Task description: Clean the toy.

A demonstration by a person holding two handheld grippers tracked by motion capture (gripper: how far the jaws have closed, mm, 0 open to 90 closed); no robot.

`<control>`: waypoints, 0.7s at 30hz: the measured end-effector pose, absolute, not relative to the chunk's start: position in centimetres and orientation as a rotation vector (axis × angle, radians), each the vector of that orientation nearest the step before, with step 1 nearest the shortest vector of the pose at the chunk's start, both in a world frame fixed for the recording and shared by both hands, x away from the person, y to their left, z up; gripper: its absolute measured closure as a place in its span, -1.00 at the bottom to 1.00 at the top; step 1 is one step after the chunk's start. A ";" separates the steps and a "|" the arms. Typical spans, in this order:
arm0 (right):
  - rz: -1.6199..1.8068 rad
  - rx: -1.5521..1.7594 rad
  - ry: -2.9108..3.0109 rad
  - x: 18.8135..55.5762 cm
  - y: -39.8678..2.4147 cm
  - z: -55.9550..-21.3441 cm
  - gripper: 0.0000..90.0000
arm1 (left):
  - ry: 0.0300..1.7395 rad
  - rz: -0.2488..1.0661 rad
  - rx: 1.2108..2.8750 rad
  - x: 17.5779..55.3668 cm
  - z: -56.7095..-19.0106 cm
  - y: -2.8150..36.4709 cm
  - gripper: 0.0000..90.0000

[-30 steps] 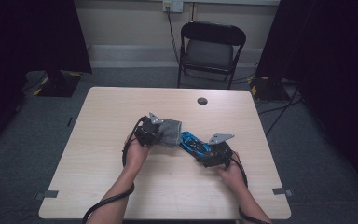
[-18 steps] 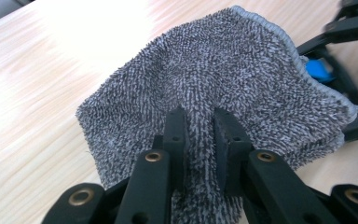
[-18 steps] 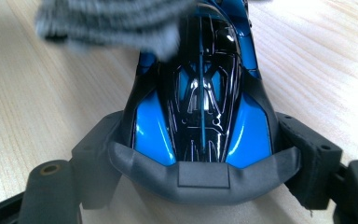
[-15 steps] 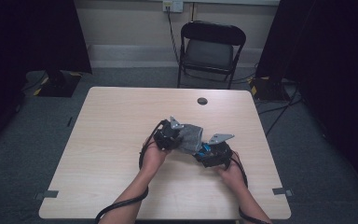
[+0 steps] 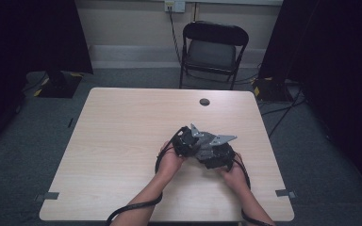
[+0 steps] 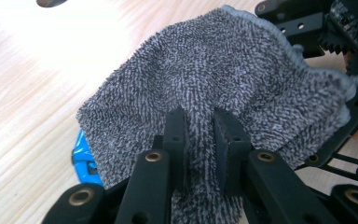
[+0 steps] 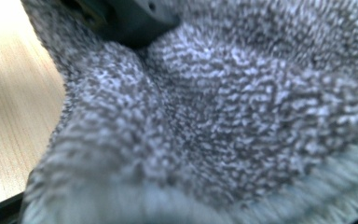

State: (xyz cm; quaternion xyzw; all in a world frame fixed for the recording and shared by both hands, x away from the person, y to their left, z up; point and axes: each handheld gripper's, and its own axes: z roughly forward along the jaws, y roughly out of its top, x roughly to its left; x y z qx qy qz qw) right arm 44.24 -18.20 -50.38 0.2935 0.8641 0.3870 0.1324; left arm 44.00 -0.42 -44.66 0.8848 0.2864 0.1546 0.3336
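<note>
Left gripper view shows a grey terry cloth (image 6: 223, 88) bunched over the tabletop (image 6: 23, 79), with a fold of it pinched between the two black jaws of the left gripper (image 6: 199, 140), which stand nearly pressed together on the fabric. A bright blue object (image 6: 85, 161) peeks out from under the cloth's lower left edge, too hidden to identify. Beyond the cloth, at the upper right, sits the black frame of the right gripper (image 6: 335, 32). Right gripper view has the same cloth (image 7: 223, 121) pressed close against the lens and blurred; whether that tool's jaws are spread or clamping the fabric I cannot tell. From the high view both grippers (image 5: 202, 148) meet just right of the tabletop's centre, towards its near edge, well apart from a small dark round mark (image 5: 204, 101) near the far edge
</note>
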 end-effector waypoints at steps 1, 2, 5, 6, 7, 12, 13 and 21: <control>1.122 0.851 2.507 44.2 -18.2 -50.4 -0.47 | 0.752 0.403 2.308 44.0 -44.7 -0.5 0.71; 1.122 0.851 2.507 44.2 -18.2 -50.4 -0.47 | 0.753 0.402 2.306 44.1 -44.9 -0.5 0.71; 1.123 0.851 2.507 44.2 -18.2 -50.4 -0.47 | 0.749 0.414 2.316 44.2 -44.9 -0.6 0.71; 1.122 0.851 2.507 44.2 -18.2 -50.4 -0.47 | 0.747 0.415 2.319 44.2 -44.9 -0.7 0.71; 1.123 0.851 2.507 44.2 -18.2 -50.4 -0.47 | 0.743 0.419 2.323 44.2 -44.9 -0.7 0.71; 1.122 0.852 2.508 44.2 -18.2 -50.4 -0.47 | 0.746 0.430 2.333 44.7 -44.7 -0.5 0.71; 1.122 0.852 2.508 44.2 -18.2 -50.4 -0.47 | 0.750 0.432 2.327 44.8 -44.8 -0.4 0.70; 1.122 0.853 2.508 44.2 -18.2 -50.4 -0.47 | 0.793 0.440 2.330 45.8 -44.7 0.4 0.70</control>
